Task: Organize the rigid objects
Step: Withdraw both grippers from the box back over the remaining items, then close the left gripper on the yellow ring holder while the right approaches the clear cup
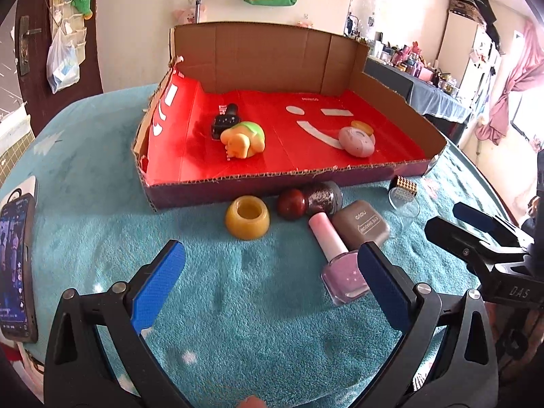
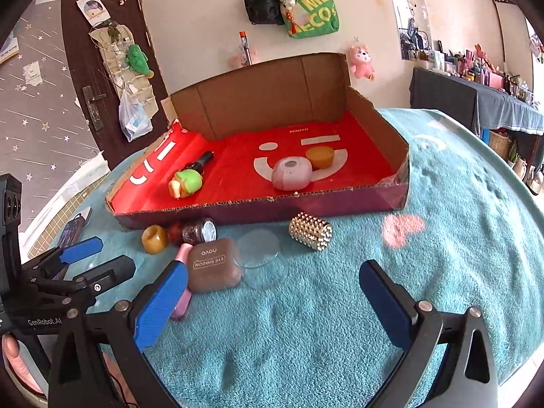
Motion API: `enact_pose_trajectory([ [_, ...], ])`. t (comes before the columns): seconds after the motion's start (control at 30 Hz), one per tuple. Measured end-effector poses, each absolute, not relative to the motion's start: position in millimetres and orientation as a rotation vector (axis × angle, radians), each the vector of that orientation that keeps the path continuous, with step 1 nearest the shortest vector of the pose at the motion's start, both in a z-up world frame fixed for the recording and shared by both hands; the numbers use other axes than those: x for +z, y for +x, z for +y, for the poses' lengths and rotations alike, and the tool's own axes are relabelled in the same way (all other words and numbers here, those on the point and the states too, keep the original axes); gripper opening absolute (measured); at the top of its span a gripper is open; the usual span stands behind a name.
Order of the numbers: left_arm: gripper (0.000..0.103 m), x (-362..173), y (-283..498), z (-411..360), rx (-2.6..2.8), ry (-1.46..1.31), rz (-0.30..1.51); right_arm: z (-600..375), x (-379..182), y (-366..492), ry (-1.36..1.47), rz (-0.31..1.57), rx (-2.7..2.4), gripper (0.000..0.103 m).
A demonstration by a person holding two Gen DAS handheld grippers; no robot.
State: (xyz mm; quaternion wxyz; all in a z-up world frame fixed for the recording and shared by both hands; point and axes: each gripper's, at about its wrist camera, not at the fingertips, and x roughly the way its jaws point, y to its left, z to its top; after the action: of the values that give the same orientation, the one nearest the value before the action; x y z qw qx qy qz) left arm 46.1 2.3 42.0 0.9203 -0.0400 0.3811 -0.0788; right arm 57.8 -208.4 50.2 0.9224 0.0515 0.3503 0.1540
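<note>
Currently both tongs, left & right, gape wide, empty, w/ nail polish near left.

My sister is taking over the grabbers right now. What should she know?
Left gripper: open, empty, above the blanket near the pink polish bottle.
Right gripper: open, empty.
Done, in the box: black bottle, green toy, purple pebble-shaped thing, amber cup.
Left, on the blanket in front of the box: amber ring, glitter jar, red ball, polish bottle, eyeshadow case, clear dish, studded cylinder.
</note>
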Motion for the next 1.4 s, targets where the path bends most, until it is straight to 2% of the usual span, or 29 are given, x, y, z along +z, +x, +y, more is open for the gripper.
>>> enact_pose_trajectory([
  [0.47,0.103,30.7,43.3,4.4,-0.158,-0.093,0.807,-207.0,31.8,62.8,0.125,0.796,0.308,0.103],
  [1.4,0.103,13.6,61.7,17.4,-0.129,-0.158,0.858,-204.7,19.7,74.4,0.096,0.824,0.28,0.103],
])
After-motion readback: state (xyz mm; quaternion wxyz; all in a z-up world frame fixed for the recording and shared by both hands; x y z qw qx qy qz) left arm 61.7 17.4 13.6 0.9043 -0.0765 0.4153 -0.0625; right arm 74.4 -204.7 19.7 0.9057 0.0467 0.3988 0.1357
